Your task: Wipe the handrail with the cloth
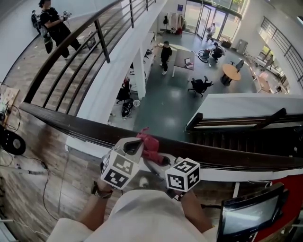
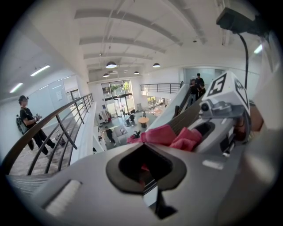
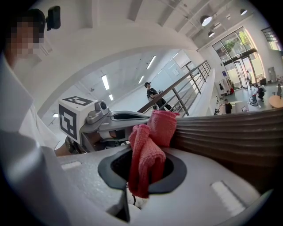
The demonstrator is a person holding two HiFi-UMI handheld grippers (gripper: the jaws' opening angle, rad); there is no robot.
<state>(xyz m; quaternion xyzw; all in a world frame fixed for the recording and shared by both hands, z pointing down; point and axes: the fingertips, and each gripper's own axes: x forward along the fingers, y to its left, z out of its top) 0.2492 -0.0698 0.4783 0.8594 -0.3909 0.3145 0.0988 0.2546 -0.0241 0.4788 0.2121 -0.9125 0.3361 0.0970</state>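
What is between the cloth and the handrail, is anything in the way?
Nothing visible stands between them. The cloth, clamped in the right hand-held gripper, lies right against the wooden handrail.

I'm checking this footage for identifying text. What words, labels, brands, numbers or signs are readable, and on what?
None can be read.
The white cube on the left gripper and the white cube on the right gripper: black square marker patterns only, no letters.
Small blue sign on the far ground-floor wall: too small to read.
Pink cloth: no label seen.
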